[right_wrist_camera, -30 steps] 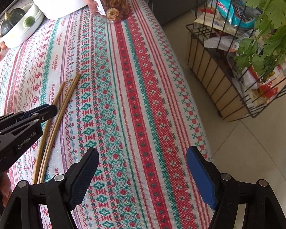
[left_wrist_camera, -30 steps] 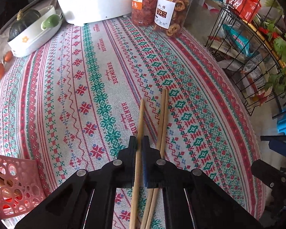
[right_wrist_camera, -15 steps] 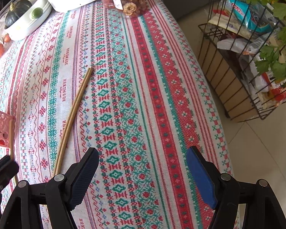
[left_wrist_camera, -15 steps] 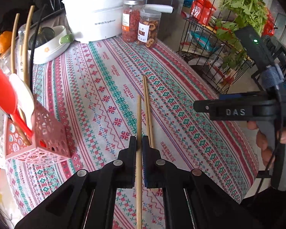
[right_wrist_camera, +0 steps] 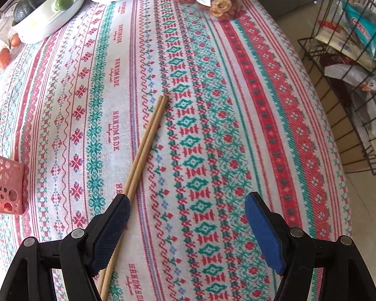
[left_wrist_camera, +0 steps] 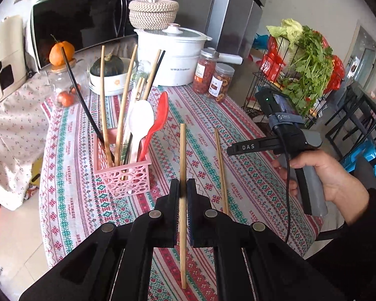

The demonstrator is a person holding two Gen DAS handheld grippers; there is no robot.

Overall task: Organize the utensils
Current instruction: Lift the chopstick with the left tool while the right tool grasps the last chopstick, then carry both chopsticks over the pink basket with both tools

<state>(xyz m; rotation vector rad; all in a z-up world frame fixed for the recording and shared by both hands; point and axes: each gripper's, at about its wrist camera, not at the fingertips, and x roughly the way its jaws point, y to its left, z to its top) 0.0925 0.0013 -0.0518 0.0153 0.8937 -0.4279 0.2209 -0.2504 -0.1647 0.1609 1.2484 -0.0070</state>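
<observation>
Carrying one wooden chopstick (left_wrist_camera: 182,165) in the left tool (left_wrist_camera: 183,188), pads pressed together on the stick near its middle, thick end pointing away over the desk (left_wrist_camera: 62,175), thin end trailing back beneath the tool body. Hanging clear above the patterned cloth, not touching it. Standing to the left and a little ahead: pink openwork holder (left_wrist_camera: 124,175), already taking several wooden and black chopsticks plus a white spoon (left_wrist_camera: 141,120) and a red spoon (left_wrist_camera: 158,118), all leaning upright. Step in hand, by judgement: ferrying this stick toward the holder, drop not yet made. Right tool (right_wrist_camera: 186,228) hovering with jaws spread wide and nothing between them, pointing steeply down at the cloth; a pair of chopsticks (right_wrist_camera: 144,145) lying side by side and touching on the desk, running under the left finger rather than into the gap. In the left wrist view that pair reading as a single stick, just right of the carried one. Next move likely calling for swinging the left tool over the holder's open top, tipping the stick nearer to upright, threading one end down between the crowded handles, then easing the pads apart. Right tool likely needing a shift to its left to centre the pair before closing.
</observation>
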